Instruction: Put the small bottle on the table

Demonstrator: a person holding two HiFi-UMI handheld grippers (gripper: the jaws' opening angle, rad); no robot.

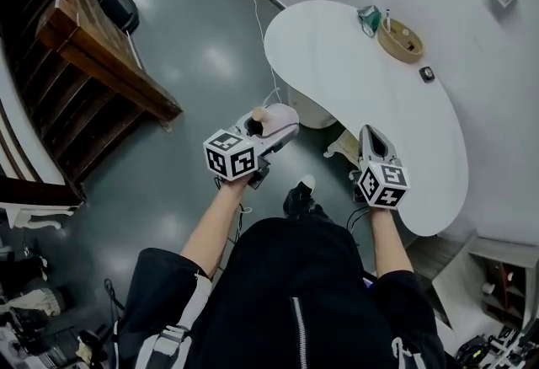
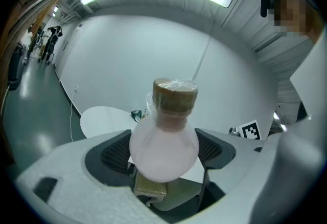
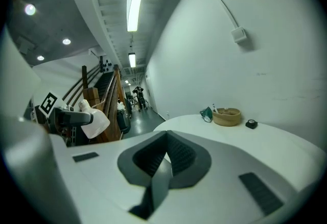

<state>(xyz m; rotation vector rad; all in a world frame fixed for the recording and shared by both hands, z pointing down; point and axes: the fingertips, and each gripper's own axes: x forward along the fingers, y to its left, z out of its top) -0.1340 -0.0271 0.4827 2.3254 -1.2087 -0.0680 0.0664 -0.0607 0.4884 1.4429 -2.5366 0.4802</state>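
Observation:
The small bottle [image 2: 164,141] is a round, pale pink flask with a cork stopper wrapped in film. It sits between the two dark pads of my left gripper [image 2: 164,152], which is shut on its belly. In the head view the bottle [image 1: 268,115] and left gripper [image 1: 274,121] hang over the floor, just left of the white table [image 1: 337,64]. My right gripper [image 1: 373,138] is at the table's near edge; its jaws [image 3: 166,154] are shut on nothing. The right gripper view shows the bottle [image 3: 96,121] at far left.
On the table's far side stand a round wooden basket [image 1: 401,40], a green item [image 1: 369,19] and a small black object [image 1: 427,73]. A wooden stair railing [image 1: 101,56] runs at the left. A thin cable [image 1: 257,13] drops down the wall to the floor.

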